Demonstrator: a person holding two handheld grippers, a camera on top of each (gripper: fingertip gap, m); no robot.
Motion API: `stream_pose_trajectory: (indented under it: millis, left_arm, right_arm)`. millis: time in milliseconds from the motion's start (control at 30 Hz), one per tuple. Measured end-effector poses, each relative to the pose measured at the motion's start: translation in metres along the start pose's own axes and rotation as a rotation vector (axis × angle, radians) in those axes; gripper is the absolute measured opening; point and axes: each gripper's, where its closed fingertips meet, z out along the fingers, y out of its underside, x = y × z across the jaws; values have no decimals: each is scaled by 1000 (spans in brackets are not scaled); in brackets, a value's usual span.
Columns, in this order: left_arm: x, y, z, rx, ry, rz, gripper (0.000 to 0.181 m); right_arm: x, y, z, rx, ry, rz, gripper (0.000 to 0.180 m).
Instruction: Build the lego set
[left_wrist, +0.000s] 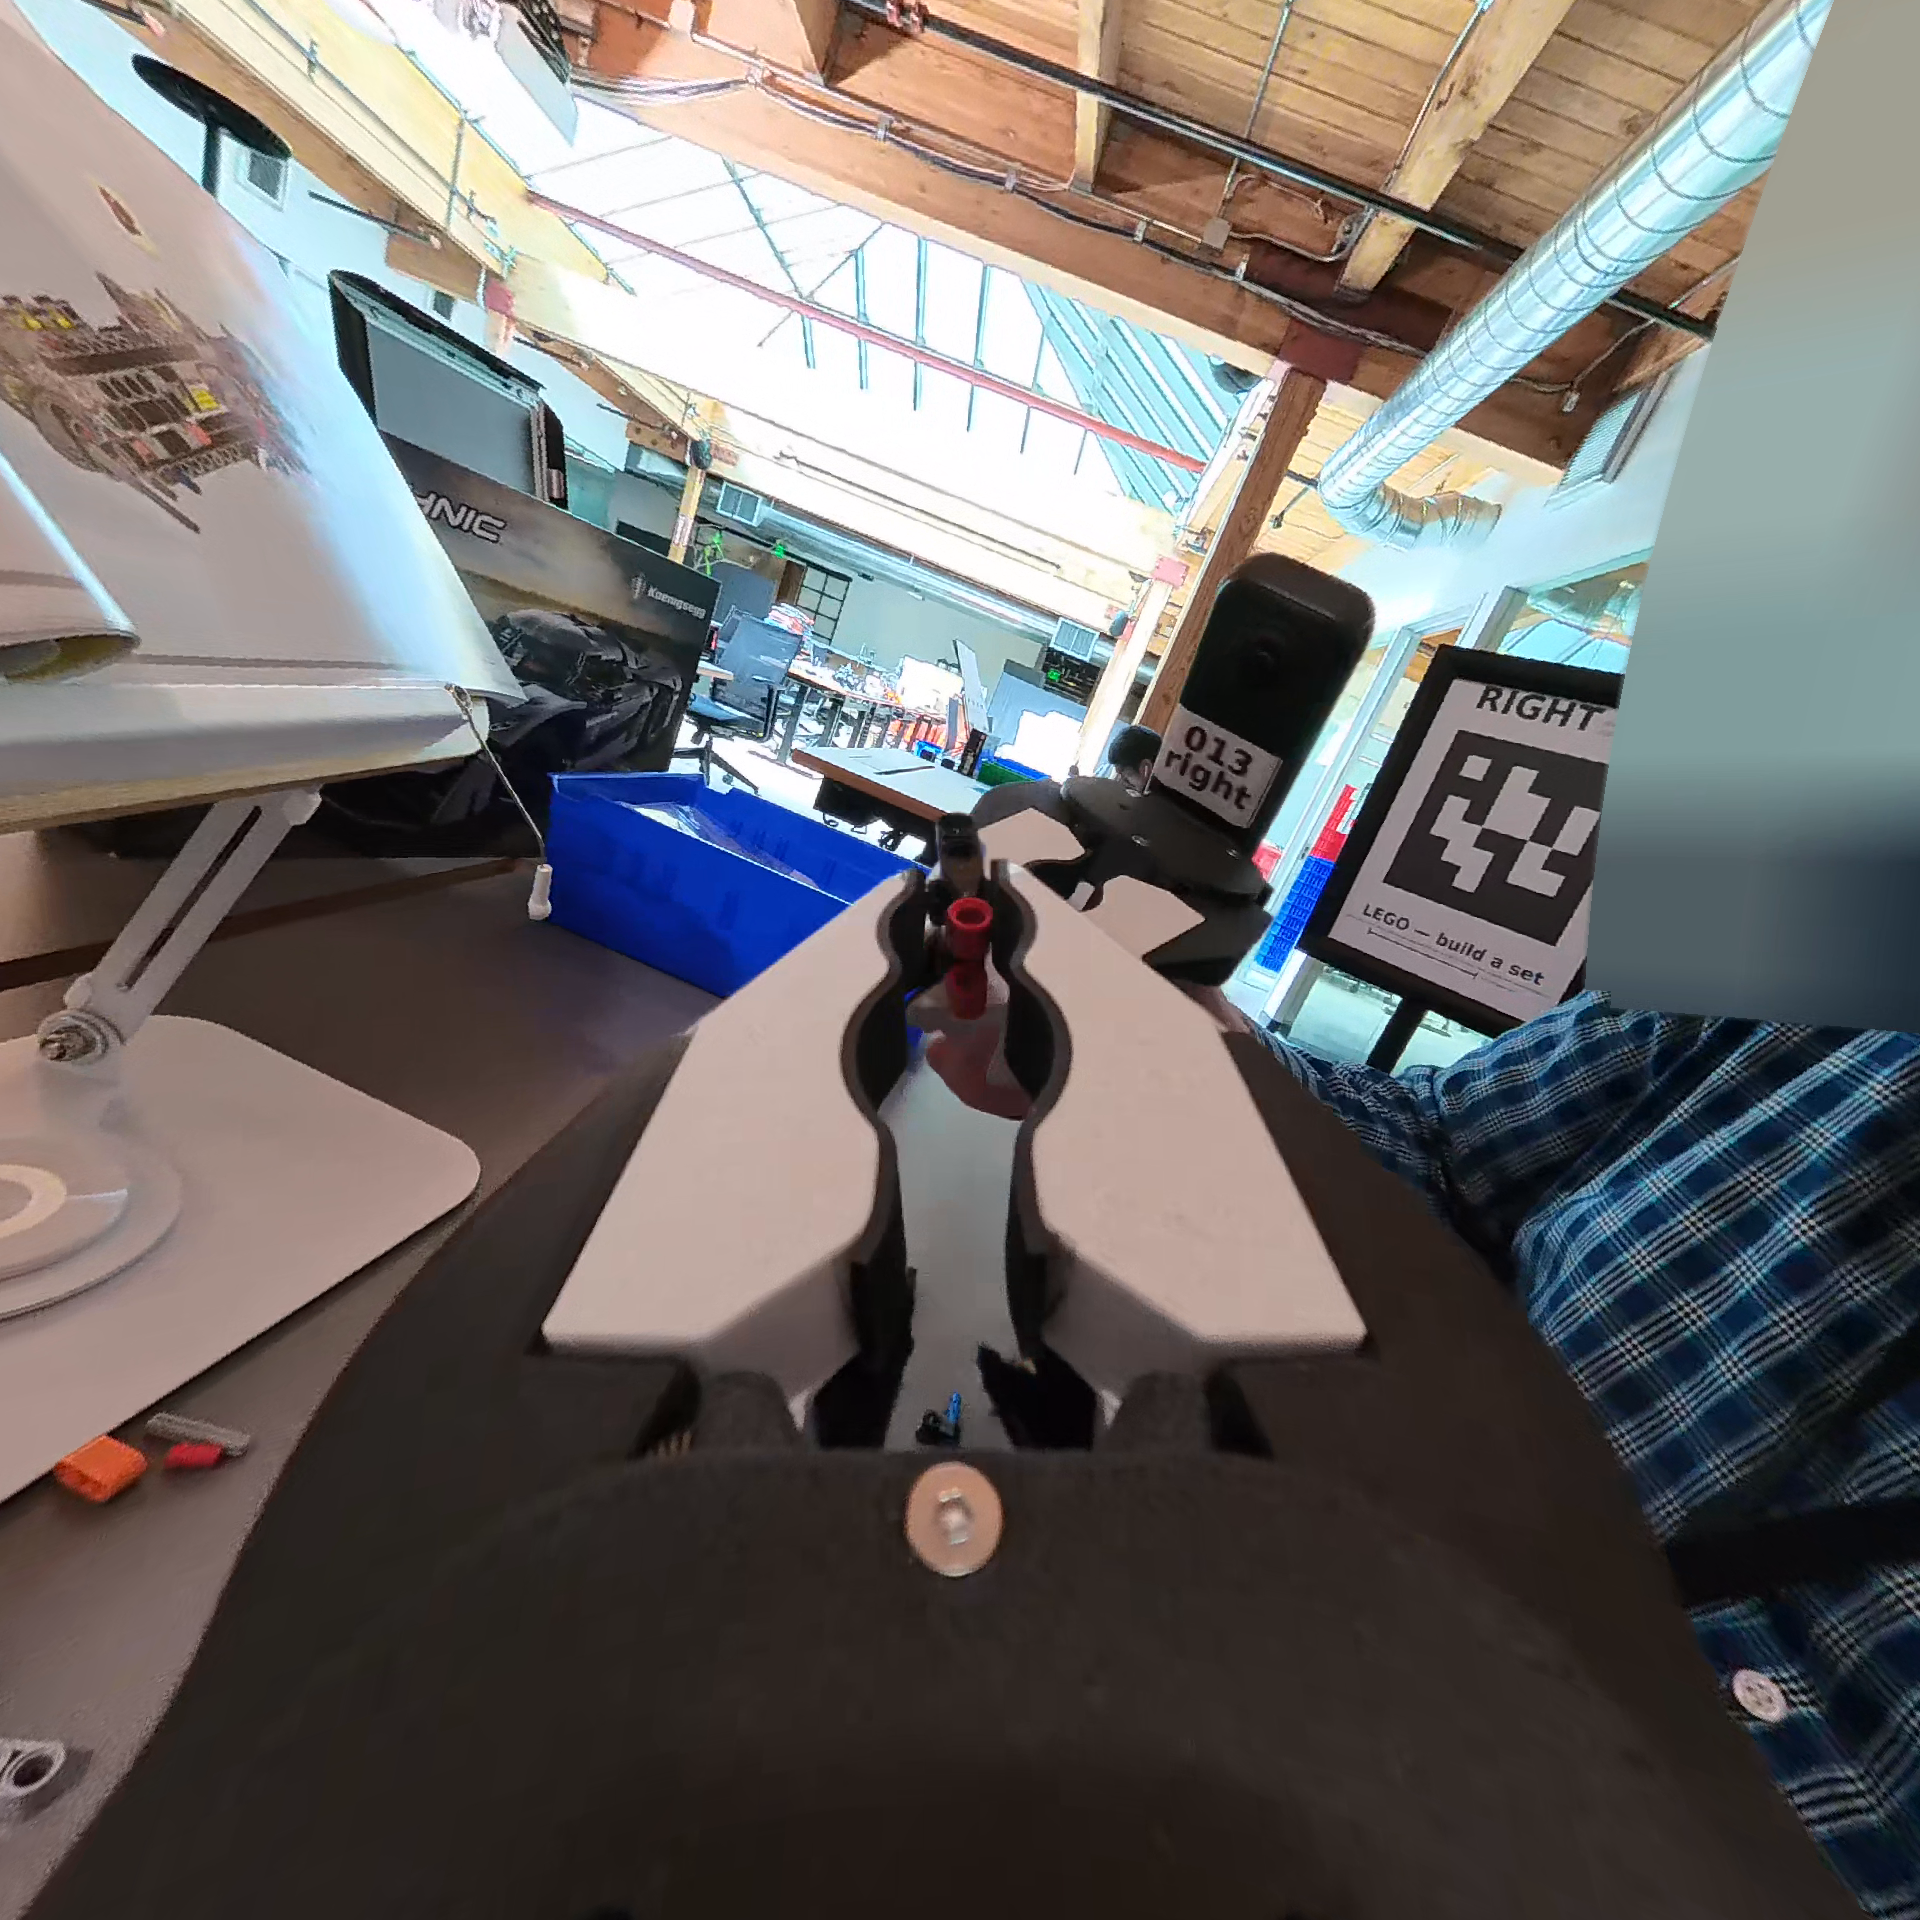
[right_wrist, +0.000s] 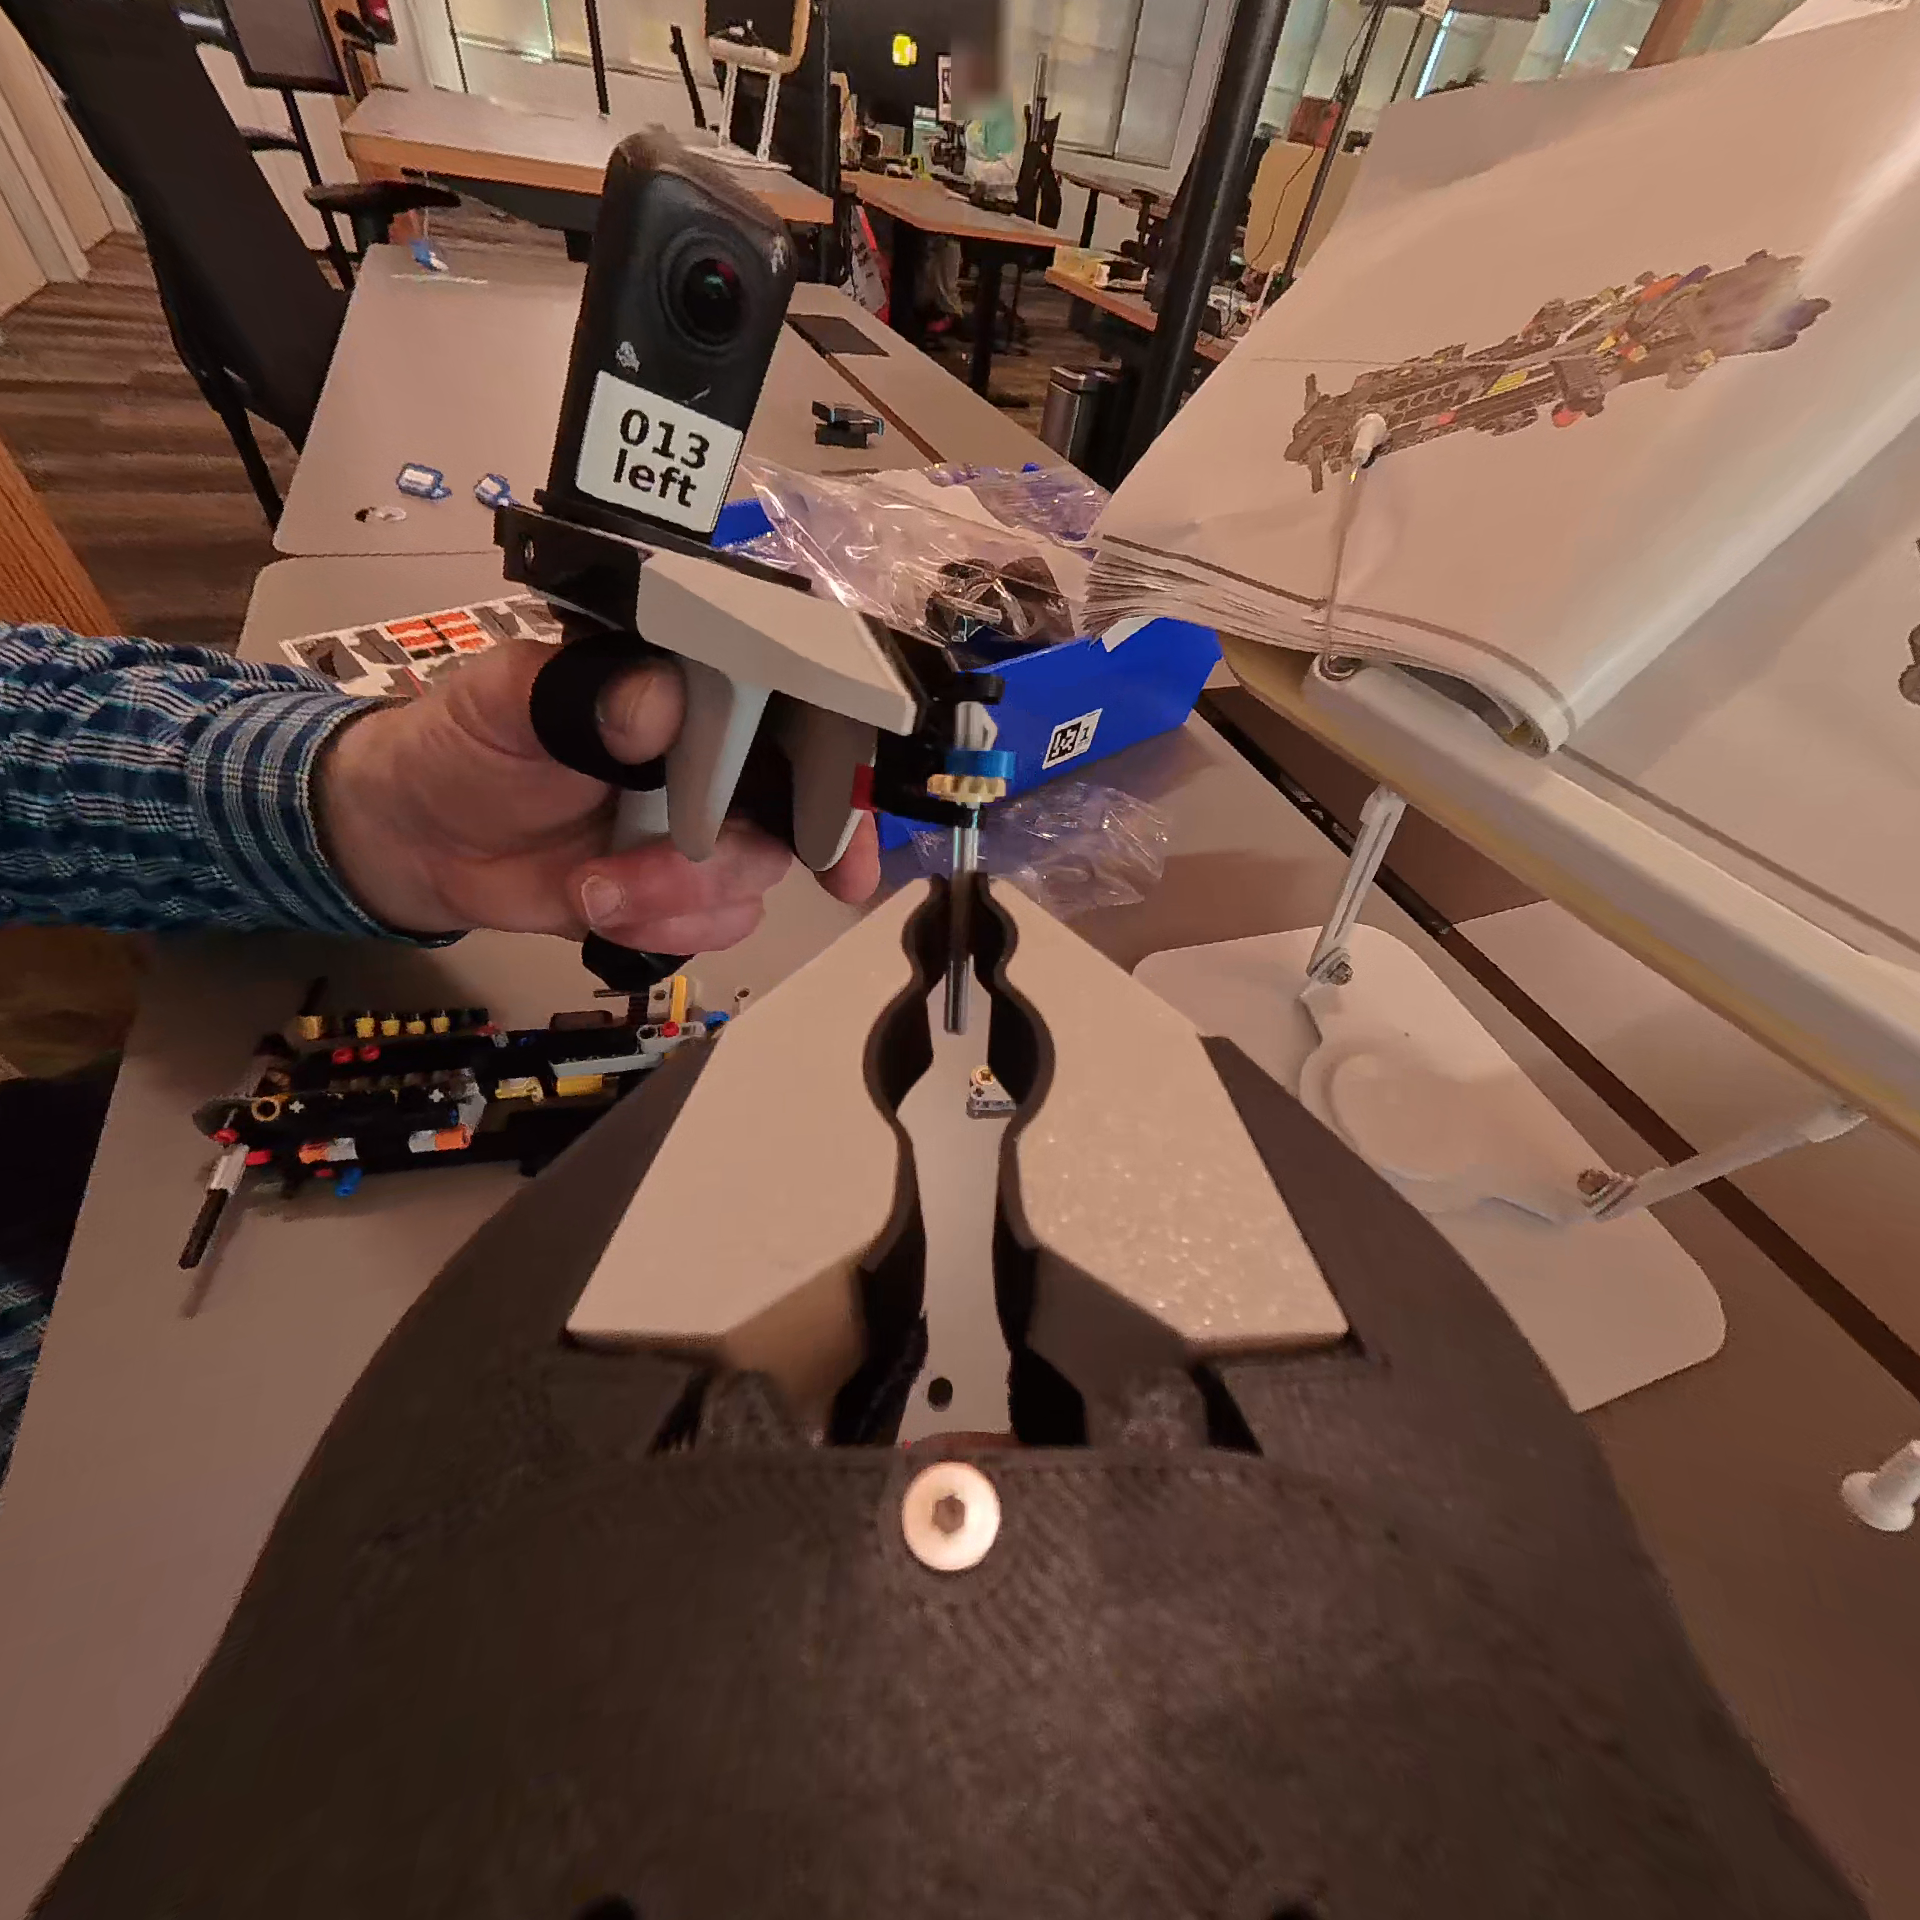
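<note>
Left gripper (right_wrist: 925, 727): you clamped the small gear assembly (right_wrist: 971, 774)
Right gripper (right_wrist: 954, 935): you pinched its grey axle (right_wrist: 956, 966) (upright, pointing straight into the assembly above)

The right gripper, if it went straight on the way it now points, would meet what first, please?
Probably the small gear assembly held by the left gripper: the grey axle between the right gripper's jaws already points at it. Depth is unclear.

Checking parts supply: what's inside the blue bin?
Blue bin holds crinkled clear plastic bags, one with dark parts showing through. Anything beneath the bags, and the bin floor, is covered.
</note>
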Motion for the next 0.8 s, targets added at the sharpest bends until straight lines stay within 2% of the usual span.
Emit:
stream_pose_trajectory:
  millis: [200,300,433,700,800]
  left_arm:
    - [-1,2,-1,-29,11,-2,12]
    - [0,0,-2,-69,5,66,21]
    - [-1,10,0,-191,-41,214,13]
    - [-1,7,-1,-149,-48,215,7]
    - [2,3,-1,-170,-64,305,18]
  right_arm:
    - [1,1,-2,-35,14,-42,0]
    - [5,2,-5,-72,39,-122,0]
    - [9,3,-12,-136,63,-249,0]
    - [13,5,-13,-179,81,-367,0]
    - [12,9,-12,-207,87,-400,0]
